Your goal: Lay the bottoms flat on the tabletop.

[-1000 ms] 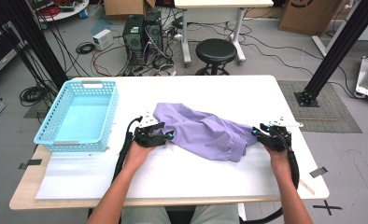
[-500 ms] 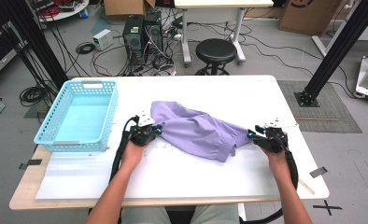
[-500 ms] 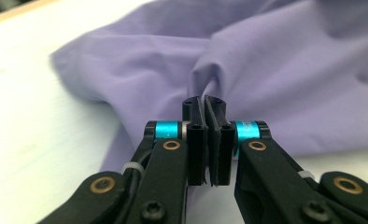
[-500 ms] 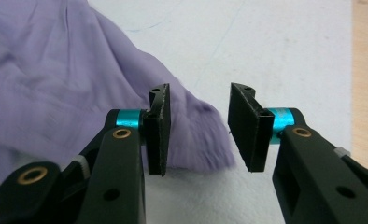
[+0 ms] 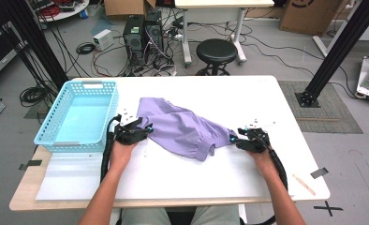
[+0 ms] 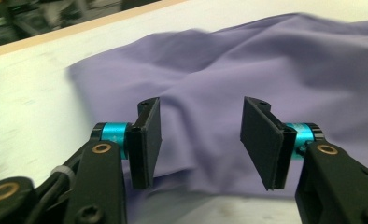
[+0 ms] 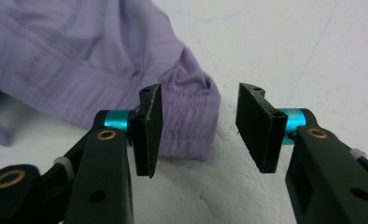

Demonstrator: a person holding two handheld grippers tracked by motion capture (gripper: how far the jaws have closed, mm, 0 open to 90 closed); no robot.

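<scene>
Lying crumpled just right of the basket point(image 5: 75, 115), the purple shirt point(image 5: 182, 129) remains unfolded; the left gripper point(image 6: 198, 135) has just reopened over its cloth, and the right gripper point(image 7: 198, 133) has been widening its jaws beside the cuff, neither grasping.

Bright, even overhead light, soft shadows (slight motion blur in the left gripper view)

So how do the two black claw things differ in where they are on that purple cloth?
The left gripper has cloth spread between and beyond its jaws; the right gripper sits at a ribbed cuff end, partly over bare table. Left is beside the blue basket; right is far from it. Both stand open, pinching nothing on the purple garment.
</scene>
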